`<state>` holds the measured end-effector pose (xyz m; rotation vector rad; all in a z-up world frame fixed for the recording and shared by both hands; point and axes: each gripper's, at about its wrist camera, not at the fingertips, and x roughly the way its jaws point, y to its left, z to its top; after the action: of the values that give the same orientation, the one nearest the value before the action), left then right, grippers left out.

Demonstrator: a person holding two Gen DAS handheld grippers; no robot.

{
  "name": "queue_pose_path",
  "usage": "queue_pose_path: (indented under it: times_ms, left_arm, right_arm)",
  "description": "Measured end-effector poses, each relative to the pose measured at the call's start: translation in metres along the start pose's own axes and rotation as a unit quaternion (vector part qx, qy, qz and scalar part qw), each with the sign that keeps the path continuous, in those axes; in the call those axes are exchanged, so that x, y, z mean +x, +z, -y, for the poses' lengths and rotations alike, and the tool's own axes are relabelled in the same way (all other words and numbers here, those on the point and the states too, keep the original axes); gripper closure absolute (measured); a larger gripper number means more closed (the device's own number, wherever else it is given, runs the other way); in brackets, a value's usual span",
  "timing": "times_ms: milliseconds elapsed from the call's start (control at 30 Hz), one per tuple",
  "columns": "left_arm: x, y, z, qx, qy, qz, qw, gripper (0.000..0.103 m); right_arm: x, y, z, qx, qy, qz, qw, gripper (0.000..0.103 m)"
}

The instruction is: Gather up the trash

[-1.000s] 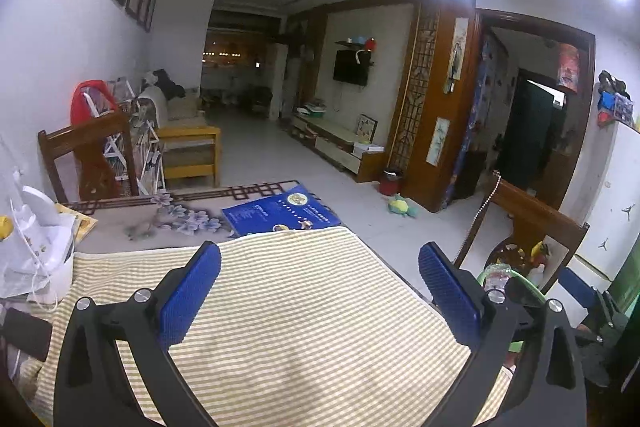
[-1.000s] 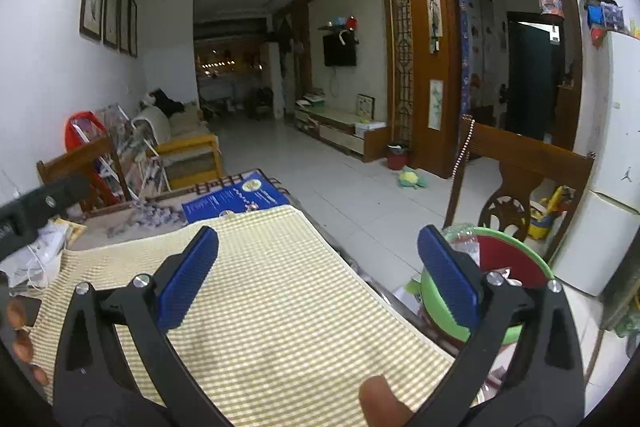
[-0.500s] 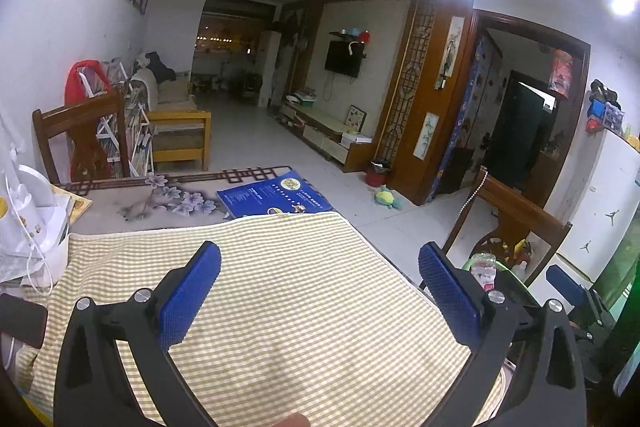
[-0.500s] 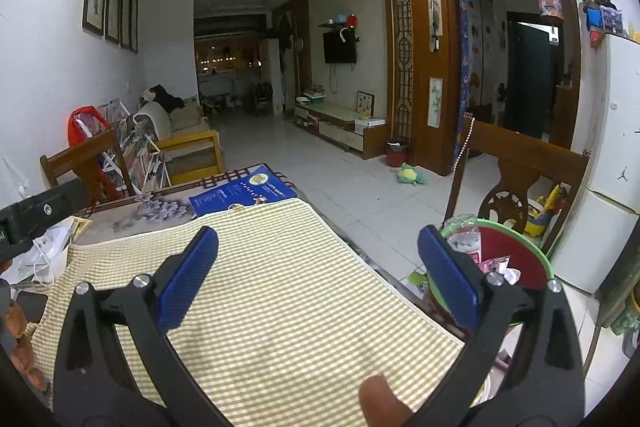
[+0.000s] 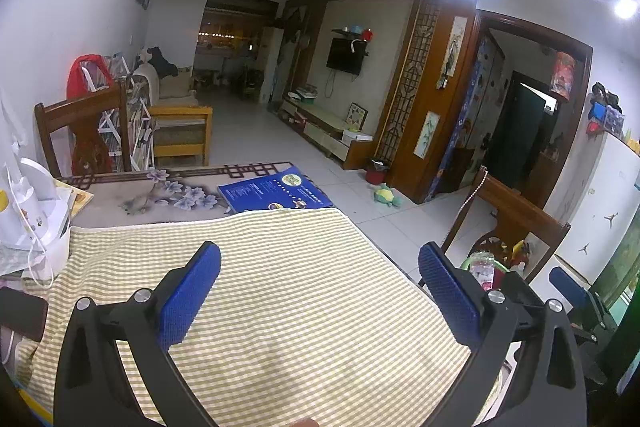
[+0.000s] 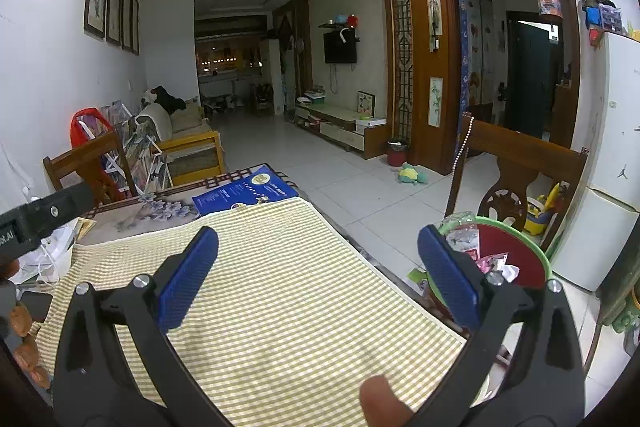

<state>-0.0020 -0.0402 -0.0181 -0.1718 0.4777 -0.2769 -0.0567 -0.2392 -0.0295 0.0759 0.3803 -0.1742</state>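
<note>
Left wrist view: left claw [image 5: 319,291], fingers spread wide, nothing between them, hovering over the checked cloth [image 5: 280,287] on the tabletop. Cloth surface bare of litter as far as shown. Beyond the cloth: blue booklet [image 5: 276,189] lying flat, its near edge at the cloth's far border; white appliance [image 5: 34,215] with cord at the left edge. Off the tabletop's right side, partly hidden behind the right finger, a green basin [image 5: 486,265] with wrappers showing at its rim; a wooden chair [image 5: 516,215] stands just behind it.

Right wrist view: right claw [image 6: 318,285], fingers likewise spread and empty, over the same cloth. Basin [image 6: 536,247] seen more fully here: green rim, red inside, holding crumpled wrappers [image 6: 494,263] and a clear packet. A scrap [image 6: 418,275] lies on the floor beside the basin; whether it is litter cannot be told.

Status, by judgement: collected trash sits in the basin; no loose piece visible on the tabletop; task appears at or near its end, the floor scrap possibly outstanding.
</note>
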Motion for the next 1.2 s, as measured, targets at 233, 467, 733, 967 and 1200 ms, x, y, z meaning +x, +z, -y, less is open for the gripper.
queue_pose_path:
  times_ms: [233, 467, 733, 967, 1200]
  left_arm:
    - [0.002, 0.000, -0.003, -0.005, 0.001, -0.006, 1.0000, 0.008]
    - [0.003, 0.000, -0.003, 0.000, 0.000, -0.006, 1.0000, 0.008]
    - [0.007, 0.000, -0.006, -0.006, 0.003, -0.011, 0.9999, 0.008]
    - [0.014, -0.003, -0.007, -0.007, 0.004, -0.021, 0.9997, 0.008]
    - [0.036, -0.006, -0.017, -0.015, 0.014, -0.050, 0.9986, 0.008]
  right_arm:
    - [-0.001, 0.001, 0.000, 0.000, -0.001, -0.004, 1.000, 0.005]
    - [0.000, 0.000, 0.001, -0.001, 0.000, -0.006, 1.000, 0.005]
    - [0.008, -0.001, 0.000, -0.006, 0.006, -0.016, 1.000, 0.005]
    - [0.022, -0.003, 0.001, -0.007, 0.011, -0.031, 0.999, 0.005]
    - [0.053, -0.013, -0.002, -0.012, 0.025, -0.070, 0.997, 0.005]
